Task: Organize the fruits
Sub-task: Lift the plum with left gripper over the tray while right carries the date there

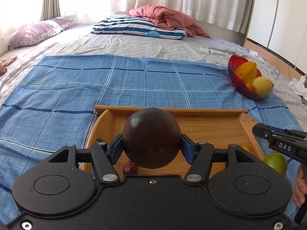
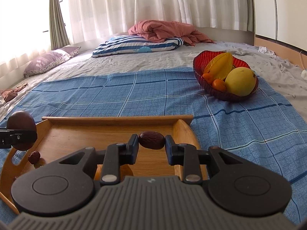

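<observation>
Above the wooden tray (image 2: 107, 119), left gripper (image 1: 151, 143) pinches a dark round fruit (image 1: 151, 138) and right gripper (image 2: 151, 143) pinches a date (image 2: 152, 140), both seemingly bound for the red bowl (image 2: 199, 61) beyond the tray, part-filled; another date (image 2: 34, 156) remains in the tray.

Blue checked cloth (image 2: 153, 95) spread over near half of bed, wrinkled grey sheet (image 1: 119, 44) beyond it. Purple floral pillow (image 1: 36, 32) far left by window. Blue-and-white striped pillow (image 2: 136, 46) far centre, whale print on near edge. Crumpled pink blanket (image 2: 165, 30) partly on top of striped pillow, trailing right. Two small white boxes (image 1: 211, 50) on sheet, right of centre. White sheer curtains (image 2: 153, 3) across back, olive drape (image 2: 57, 19) at left. Brownish fabric bundle (image 2: 11, 94) at far left edge. White cable and charger (image 1: 299, 78) far right.
</observation>
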The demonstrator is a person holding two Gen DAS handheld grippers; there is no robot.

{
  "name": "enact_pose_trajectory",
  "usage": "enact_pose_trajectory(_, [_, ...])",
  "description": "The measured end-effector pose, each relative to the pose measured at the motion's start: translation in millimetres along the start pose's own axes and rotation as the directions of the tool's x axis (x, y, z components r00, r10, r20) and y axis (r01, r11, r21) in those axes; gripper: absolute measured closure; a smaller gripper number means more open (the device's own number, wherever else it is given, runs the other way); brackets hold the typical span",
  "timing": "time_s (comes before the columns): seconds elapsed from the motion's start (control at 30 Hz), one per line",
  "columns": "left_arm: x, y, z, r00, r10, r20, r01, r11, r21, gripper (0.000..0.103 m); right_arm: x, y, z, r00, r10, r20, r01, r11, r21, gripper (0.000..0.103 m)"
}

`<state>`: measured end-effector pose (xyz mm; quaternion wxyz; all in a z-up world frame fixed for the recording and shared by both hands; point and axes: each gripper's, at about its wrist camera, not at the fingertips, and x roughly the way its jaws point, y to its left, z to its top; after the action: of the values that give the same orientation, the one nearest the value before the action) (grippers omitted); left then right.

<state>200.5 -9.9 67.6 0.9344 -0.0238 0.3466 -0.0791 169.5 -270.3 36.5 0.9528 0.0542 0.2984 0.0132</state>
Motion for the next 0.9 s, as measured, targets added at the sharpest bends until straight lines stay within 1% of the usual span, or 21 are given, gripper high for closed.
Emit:
enact_pose_trajectory(0.1, [11.8, 4.3, 3.9, 0.999, 0.005, -0.034, -0.005, 1.000, -0.022, 0.043, 11.0, -0.6, 1.9, 0.999, -0.002, -0.038, 0.002, 1.000, 0.009, 0.068])
enact_pose_trajectory(0.2, [22.7, 7.9, 7.8, 0.998, 0.007, -0.064, -0.010, 0.999, -0.041, 0.043, 17.7, 0.6, 3.2, 0.998, -0.007, -0.059, 0.008, 1.000, 0.011, 0.068])
enact_pose_trajectory(0.4, [36.8, 8.6, 11.1, 0.996, 0.021, -0.089, -0.024, 0.999, -0.033, 0.043, 27.4, 3.3, 4.5, 0.996, -0.011, -0.094, 0.011, 1.000, 0.002, 0.068])
enact_pose_trajectory(0.73, [54.3, 15.4, 10.2, 0.990, 0.032, -0.139, -0.040, 0.998, -0.055, 0.043, 37.3, 2.9, 5.6, 0.991, -0.013, -0.135, 0.014, 1.000, 0.006, 0.068])
enact_pose_trajectory(0.9, [58.7, 18.8, 12.9, 0.988, 0.022, -0.155, -0.034, 0.997, -0.074, 0.043, 46.0, 1.1, 7.1, 0.985, -0.015, -0.174, 0.019, 1.000, 0.020, 0.068])
